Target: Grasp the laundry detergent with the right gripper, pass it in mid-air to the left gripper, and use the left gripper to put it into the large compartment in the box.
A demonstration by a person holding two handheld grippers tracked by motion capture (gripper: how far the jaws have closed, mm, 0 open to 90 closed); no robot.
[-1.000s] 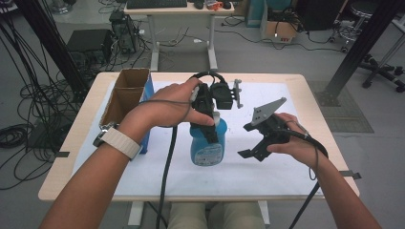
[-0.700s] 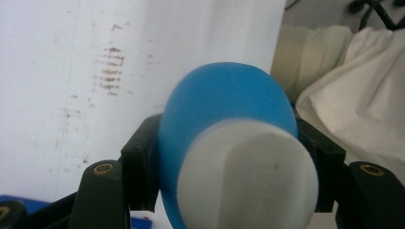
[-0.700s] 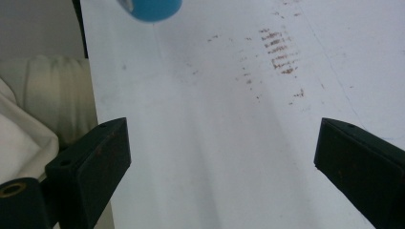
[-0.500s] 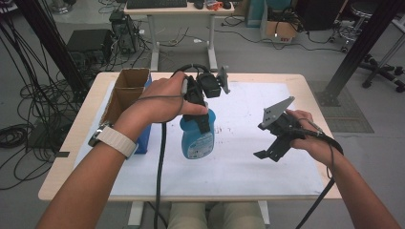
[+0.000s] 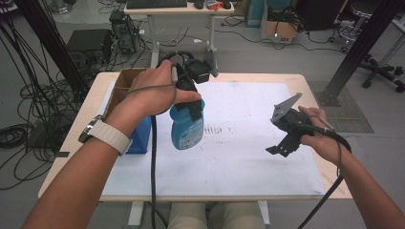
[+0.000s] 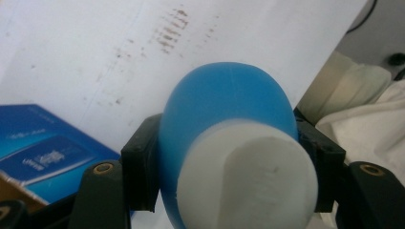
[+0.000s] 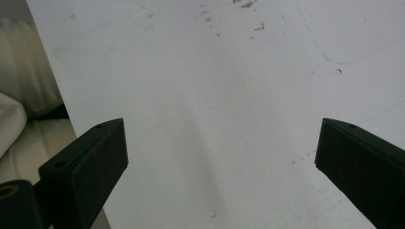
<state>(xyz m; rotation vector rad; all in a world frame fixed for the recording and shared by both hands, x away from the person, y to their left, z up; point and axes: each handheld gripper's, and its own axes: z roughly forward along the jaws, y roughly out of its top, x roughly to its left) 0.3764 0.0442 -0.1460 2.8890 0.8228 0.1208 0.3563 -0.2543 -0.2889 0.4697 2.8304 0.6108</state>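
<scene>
White paper covered the bench [image 5: 267,176], with a cardboard box [image 5: 125,85] at its left edge. The left tongs [image 5: 187,95] pinched the blue bottle [image 5: 187,126] near its neck, carrying it clear above the paper; the right tongs [image 5: 285,136] were spread and empty, their jaws having just opened. Keeping the bottle upright and the pinch firm seemed wise.

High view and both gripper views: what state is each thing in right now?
Blue bottle: lifted off the table, white cap on, clamped at the neck.
Left gripper: shut on the bottle.
Right gripper: open, nothing between its jaws, above the white sheet.
Cardboard box: open at the top, at the table's left edge.
Blue box: lying flat, closed.
</scene>
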